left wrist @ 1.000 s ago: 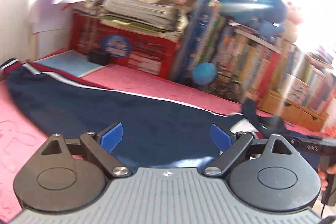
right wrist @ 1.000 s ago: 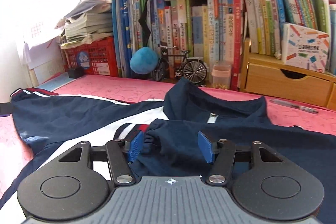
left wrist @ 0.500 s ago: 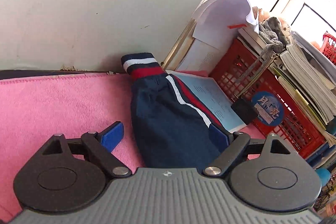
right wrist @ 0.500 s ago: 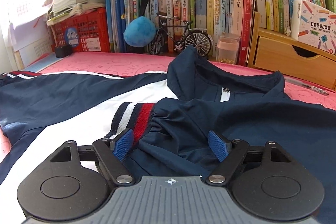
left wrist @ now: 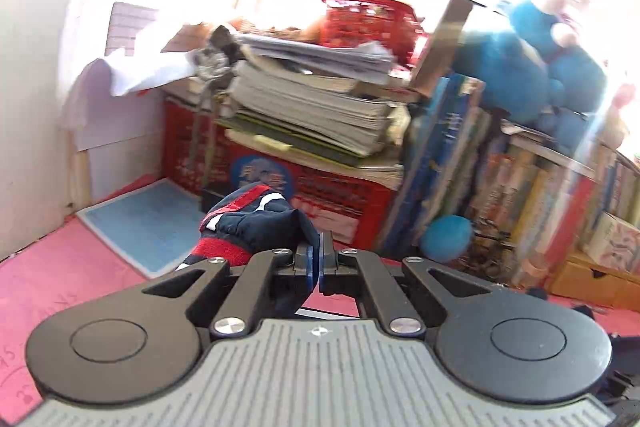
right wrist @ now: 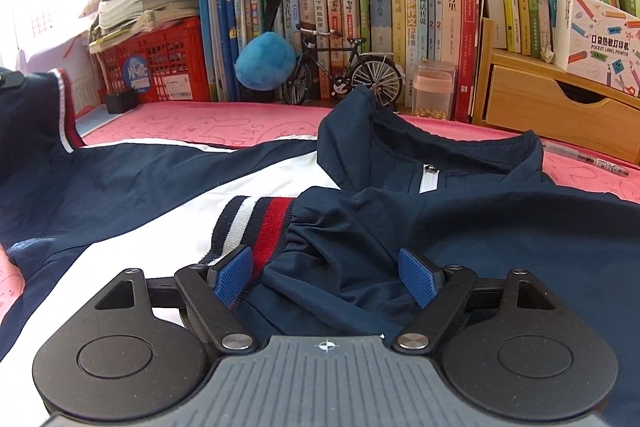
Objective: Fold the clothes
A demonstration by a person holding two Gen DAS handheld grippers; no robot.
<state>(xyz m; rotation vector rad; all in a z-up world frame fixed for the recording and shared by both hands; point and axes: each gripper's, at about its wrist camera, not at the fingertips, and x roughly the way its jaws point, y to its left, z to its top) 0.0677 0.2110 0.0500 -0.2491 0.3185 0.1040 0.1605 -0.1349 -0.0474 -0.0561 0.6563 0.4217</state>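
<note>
Looking like a child's room at home: schoolbooks (right wrist: 416,19) crowding a shelf, blue plush toys (left wrist: 532,67) sitting on top, a model bicycle (right wrist: 348,71) (small, black) standing beside a pink mat (right wrist: 192,123).

Navy zip-up nylon jacket (right wrist: 460,227) with white front panel; ribbed knit cuff (right wrist: 256,223) striped navy, white, red. Pink patterned bench mat (right wrist: 200,123). Red plastic crate (right wrist: 160,63) with blue round sticker. Round blue plush ball (right wrist: 266,61). Black grippers, blue pads (right wrist: 234,275).

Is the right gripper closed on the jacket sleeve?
No, the right gripper is open, its blue pads standing apart over the folded sleeve.
</note>
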